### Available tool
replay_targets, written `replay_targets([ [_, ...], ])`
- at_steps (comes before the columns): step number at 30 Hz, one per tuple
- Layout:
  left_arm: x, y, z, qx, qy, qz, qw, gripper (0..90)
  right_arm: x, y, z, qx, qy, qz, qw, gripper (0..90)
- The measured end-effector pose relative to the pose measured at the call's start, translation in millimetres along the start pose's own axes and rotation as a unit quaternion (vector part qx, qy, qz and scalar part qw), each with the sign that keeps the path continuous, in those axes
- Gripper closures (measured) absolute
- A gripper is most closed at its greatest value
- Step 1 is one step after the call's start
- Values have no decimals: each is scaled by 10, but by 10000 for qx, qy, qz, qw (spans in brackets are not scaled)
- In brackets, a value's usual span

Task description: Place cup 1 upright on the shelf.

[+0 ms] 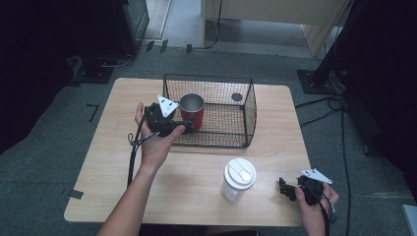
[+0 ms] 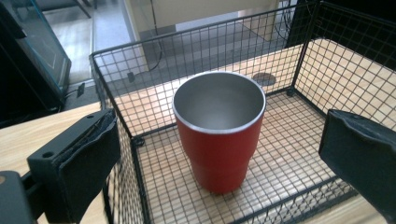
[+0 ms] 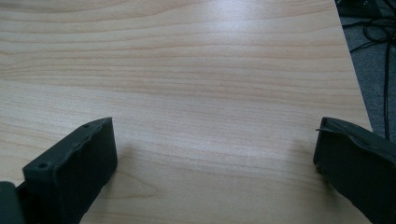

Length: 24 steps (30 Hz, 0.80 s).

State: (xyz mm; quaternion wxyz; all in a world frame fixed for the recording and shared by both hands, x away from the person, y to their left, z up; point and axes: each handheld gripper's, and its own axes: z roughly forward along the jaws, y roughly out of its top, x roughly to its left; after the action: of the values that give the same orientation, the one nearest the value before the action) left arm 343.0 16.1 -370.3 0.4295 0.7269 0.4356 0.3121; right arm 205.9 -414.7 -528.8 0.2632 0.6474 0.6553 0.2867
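Here the cup [image 2: 218, 130] stands upright in the basket [image 2: 299, 70], straight ahead of the wide-open, empty left gripper [image 2: 224, 154]

The left gripper [image 1: 184, 123] is raised on an outstretched forearm, jaws spread wide. The right gripper [image 1: 284, 188] sits low, jaws also wide apart.

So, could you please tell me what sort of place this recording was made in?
Probably a lab or workshop: a small wooden table stands on grey carpet, with cables across the floor and dark equipment stands around it.
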Motion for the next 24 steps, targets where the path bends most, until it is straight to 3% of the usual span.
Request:
replay_targets([
  [6, 62, -171, -123, -9, 59, -49, 10000, 0, 0, 0, 0, -2, 0, 2, 10000, 0],
  [9, 105, -268, -180, 6, 72, -170, 9998, 0, 0, 0, 0, -3, 0, -1, 10000, 0],
  [20, 266, -752, -421, 103, 175, -346, 9992, 0, -1, -1, 0, 1, -2, -13, 10000, 0],
  [24, 327, -861, -472, 118, 225, -425, 9988, 0, -2, -1, 0, 0, -3, -15, 10000, 0],
])
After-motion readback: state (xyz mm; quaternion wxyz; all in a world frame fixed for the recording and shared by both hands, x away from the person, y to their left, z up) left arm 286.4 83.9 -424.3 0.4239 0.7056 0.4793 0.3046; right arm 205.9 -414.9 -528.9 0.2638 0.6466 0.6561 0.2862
